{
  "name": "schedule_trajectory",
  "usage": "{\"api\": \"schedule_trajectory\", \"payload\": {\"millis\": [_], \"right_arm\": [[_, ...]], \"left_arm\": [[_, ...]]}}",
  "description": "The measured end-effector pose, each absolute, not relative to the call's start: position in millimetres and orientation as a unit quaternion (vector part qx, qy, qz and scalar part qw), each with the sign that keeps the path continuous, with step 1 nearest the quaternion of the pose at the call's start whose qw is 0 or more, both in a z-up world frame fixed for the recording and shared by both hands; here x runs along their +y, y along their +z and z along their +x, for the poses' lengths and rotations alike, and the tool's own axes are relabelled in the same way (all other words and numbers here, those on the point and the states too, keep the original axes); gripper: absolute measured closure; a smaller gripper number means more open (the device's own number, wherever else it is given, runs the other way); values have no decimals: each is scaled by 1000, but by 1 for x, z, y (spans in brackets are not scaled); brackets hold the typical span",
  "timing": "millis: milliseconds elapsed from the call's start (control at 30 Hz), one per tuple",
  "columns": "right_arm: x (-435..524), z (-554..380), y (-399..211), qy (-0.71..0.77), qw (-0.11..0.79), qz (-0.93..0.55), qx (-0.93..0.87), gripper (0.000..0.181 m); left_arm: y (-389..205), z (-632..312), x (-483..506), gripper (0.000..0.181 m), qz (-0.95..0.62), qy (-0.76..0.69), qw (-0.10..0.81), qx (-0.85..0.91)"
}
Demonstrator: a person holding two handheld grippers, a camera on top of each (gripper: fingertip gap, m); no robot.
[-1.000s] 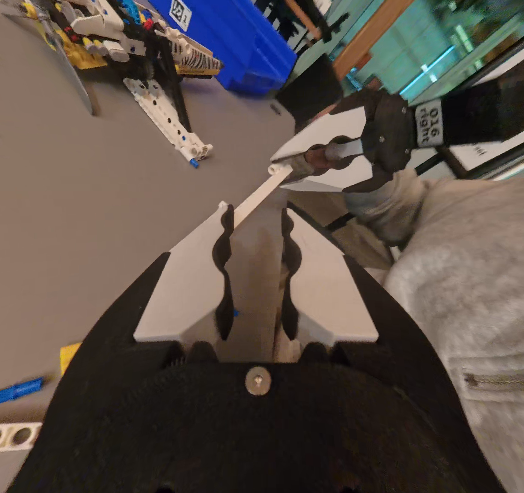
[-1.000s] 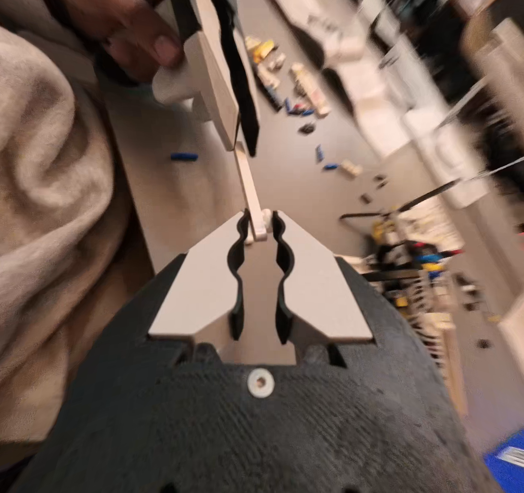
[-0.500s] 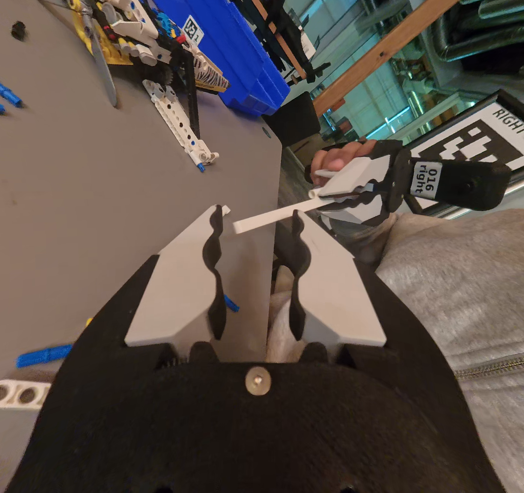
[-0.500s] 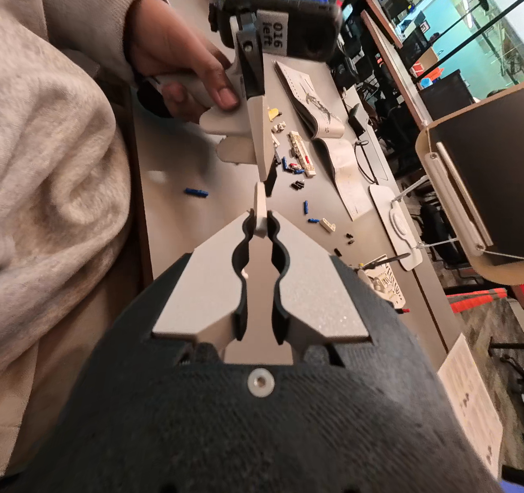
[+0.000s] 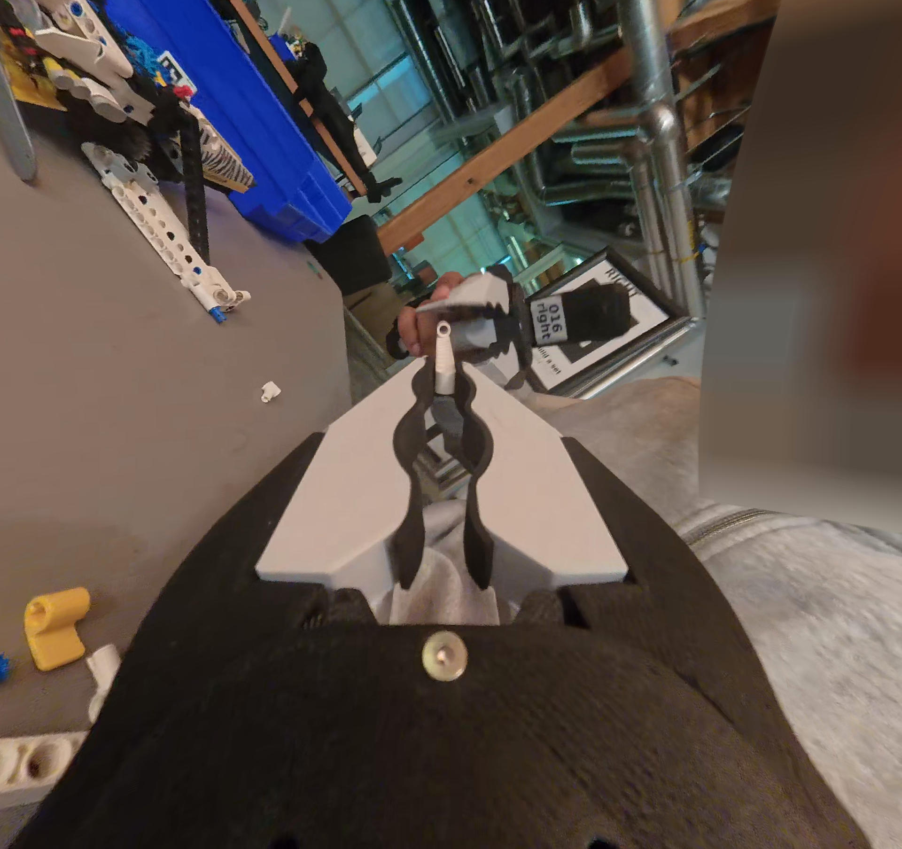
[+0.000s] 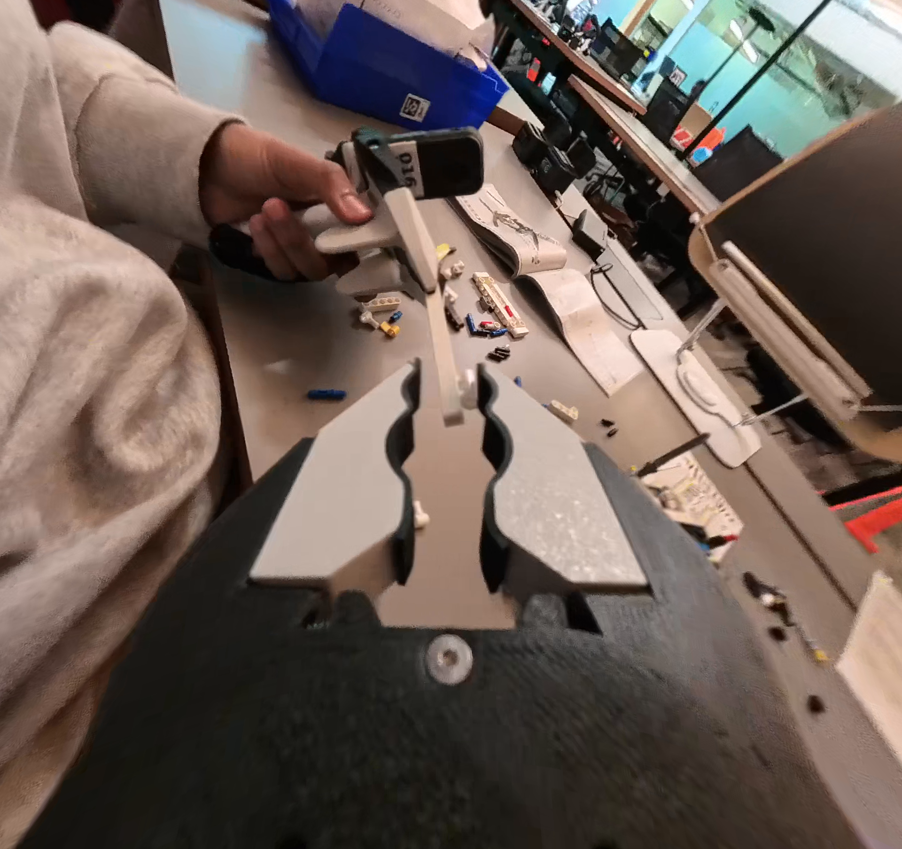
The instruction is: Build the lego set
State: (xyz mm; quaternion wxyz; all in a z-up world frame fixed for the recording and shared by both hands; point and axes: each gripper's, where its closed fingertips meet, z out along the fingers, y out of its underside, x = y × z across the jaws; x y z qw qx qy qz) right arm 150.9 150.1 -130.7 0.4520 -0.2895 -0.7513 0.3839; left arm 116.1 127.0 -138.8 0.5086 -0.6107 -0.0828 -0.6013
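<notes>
White beam (image 5: 443, 362) pinched at one end between left gripper (image 5: 443, 376) fingertips, held in air off near table edge. Far end, with small peg, sits between right gripper (image 6: 446, 388) fingers (image 6: 532, 479), spread wide, peg side just beside one finger. Half-built model (image 5: 97, 74) at far table (image 5: 146, 386) corner beside blue bin (image 5: 234, 108). Risk: thin tip-only pinch; beam may pivot or drop if bumped.

Labels: right gripper (image 6: 446, 376), left gripper (image 5: 443, 376), blue bin (image 6: 390, 74), framed sign (image 5: 590, 354) (txt withheld).

Each gripper (image 5: 443, 376) has 2 pale grey fingers on textured black bodies (silver screw (image 5: 444, 655) centred), cream fleece sleeve (image 6: 127, 142).
</notes>
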Motion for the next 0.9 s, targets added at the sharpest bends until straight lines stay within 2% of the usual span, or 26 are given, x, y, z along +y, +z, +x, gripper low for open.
{"api": "schedule_trajectory", "payload": {"millis": [33, 100, 200, 333, 400, 500, 600, 633, 667, 800, 900], "right_arm": [[153, 150, -133, 394, 439, -311, -745, 152], [157, 149, -137, 423, 395, -356, -734, 138], [158, 151, -146, 478, 283, -429, -712, 129], [145, 161, -153, 545, 133, -459, -689, 130], [143, 160, -154, 551, 134, -453, -688, 140], [140, 161, -167, 509, 140, -445, -723, 143], [137, 164, -179, 464, 143, -435, -758, 154], [138, 165, -182, 451, 150, -431, -767, 168], [138, 166, -184, 442, 156, -425, -774, 172], [152, 172, -198, 389, 164, -414, -806, 175], [168, 181, -210, 347, 165, -385, -839, 175]], "left_arm": [[-138, 118, 127, 177, -617, -591, 515, -73], [-140, 122, 129, 177, -639, -554, 531, -50], [-152, 131, 131, 177, -699, -461, 546, 8], [-154, 146, 131, 177, -722, -396, 563, 71], [-154, 151, 131, 177, -723, -392, 562, 86], [-158, 154, 131, 177, -730, -385, 557, 93], [-158, 158, 131, 177, -728, -392, 554, 100], [-160, 159, 131, 177, -730, -395, 549, 100], [-162, 159, 131, 176, -734, -397, 543, 95], [-164, 149, 136, 157, -737, -394, 545, 62], [-155, 142, 134, 155, -713, -422, 558, 45]]}}
